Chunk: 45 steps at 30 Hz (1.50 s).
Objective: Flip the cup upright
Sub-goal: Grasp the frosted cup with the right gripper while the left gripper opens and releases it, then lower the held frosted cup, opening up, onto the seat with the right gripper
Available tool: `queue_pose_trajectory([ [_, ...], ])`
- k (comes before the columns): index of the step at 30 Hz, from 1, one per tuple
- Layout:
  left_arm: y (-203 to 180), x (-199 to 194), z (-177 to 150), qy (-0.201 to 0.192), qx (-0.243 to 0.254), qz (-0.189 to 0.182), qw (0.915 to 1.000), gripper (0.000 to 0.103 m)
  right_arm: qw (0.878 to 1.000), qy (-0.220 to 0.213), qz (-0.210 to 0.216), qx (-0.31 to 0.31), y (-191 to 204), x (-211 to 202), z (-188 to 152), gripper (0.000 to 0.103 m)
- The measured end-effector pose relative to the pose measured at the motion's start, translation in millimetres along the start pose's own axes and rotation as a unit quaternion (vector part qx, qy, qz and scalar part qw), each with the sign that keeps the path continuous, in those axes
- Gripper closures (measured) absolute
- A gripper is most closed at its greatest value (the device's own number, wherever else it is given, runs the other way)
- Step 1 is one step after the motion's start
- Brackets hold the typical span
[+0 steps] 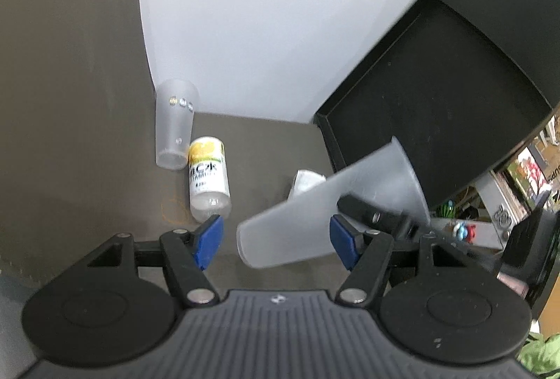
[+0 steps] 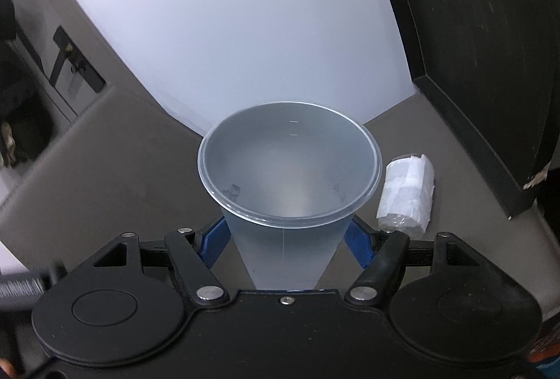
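Observation:
A frosted clear plastic cup (image 2: 287, 190) sits between the blue pads of my right gripper (image 2: 287, 240), which is shut on its lower body; its open mouth faces away from the camera. In the left wrist view the same cup (image 1: 315, 218) hangs tilted above the table, base low left, rim high right, with the right gripper's fingers (image 1: 364, 207) on it. My left gripper (image 1: 276, 240) is open and empty, its pads on either side of the cup's base without touching.
A second frosted cup (image 1: 175, 127) stands by the white wall. A yellow-labelled bottle (image 1: 208, 177) lies beside it. A white wrapped roll (image 2: 406, 191) lies on the grey table. A black tray (image 1: 434, 106) leans at the right.

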<state>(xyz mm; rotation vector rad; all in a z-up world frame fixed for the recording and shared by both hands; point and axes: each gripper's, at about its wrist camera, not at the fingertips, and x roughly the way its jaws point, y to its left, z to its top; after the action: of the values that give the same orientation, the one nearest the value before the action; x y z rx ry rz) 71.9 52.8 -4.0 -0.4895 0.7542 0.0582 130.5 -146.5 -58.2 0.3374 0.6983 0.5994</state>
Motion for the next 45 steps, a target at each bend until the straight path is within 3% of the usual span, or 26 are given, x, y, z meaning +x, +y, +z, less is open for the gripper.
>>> queue_pose_trajectory([
  [9, -16, 10, 30, -0.021, 0.004, -0.021, 0.9995, 0.037, 0.997, 0.007, -0.026, -0.066, 6, 7, -10, 0.034],
  [17, -30, 37, 37, -0.011, -0.004, -0.042, 0.9991, 0.037, 0.994, 0.026, -0.036, -0.103, 10, 15, -16, 0.034],
  [24, -30, 57, 36, 0.006, -0.002, -0.017, 0.9998, 0.038, 0.991, 0.047, -0.039, -0.120, 10, 22, -20, 0.034],
  [30, -27, 74, 30, 0.018, -0.003, -0.027, 0.9995, 0.045, 0.985, 0.067, -0.055, -0.149, 10, 33, -24, 0.034],
  [35, -25, 88, 23, 0.039, -0.009, -0.023, 0.9990, 0.066, 0.976, 0.088, -0.080, -0.181, 16, 34, -26, 0.034],
  [38, -23, 94, 19, 0.049, -0.011, -0.025, 0.9984, 0.074, 0.972, 0.092, -0.089, -0.199, 19, 35, -28, 0.034],
  [45, -19, 100, 11, 0.061, -0.018, -0.013, 0.9979, 0.077, 0.964, 0.097, -0.089, -0.232, 29, 34, -36, 0.033],
])
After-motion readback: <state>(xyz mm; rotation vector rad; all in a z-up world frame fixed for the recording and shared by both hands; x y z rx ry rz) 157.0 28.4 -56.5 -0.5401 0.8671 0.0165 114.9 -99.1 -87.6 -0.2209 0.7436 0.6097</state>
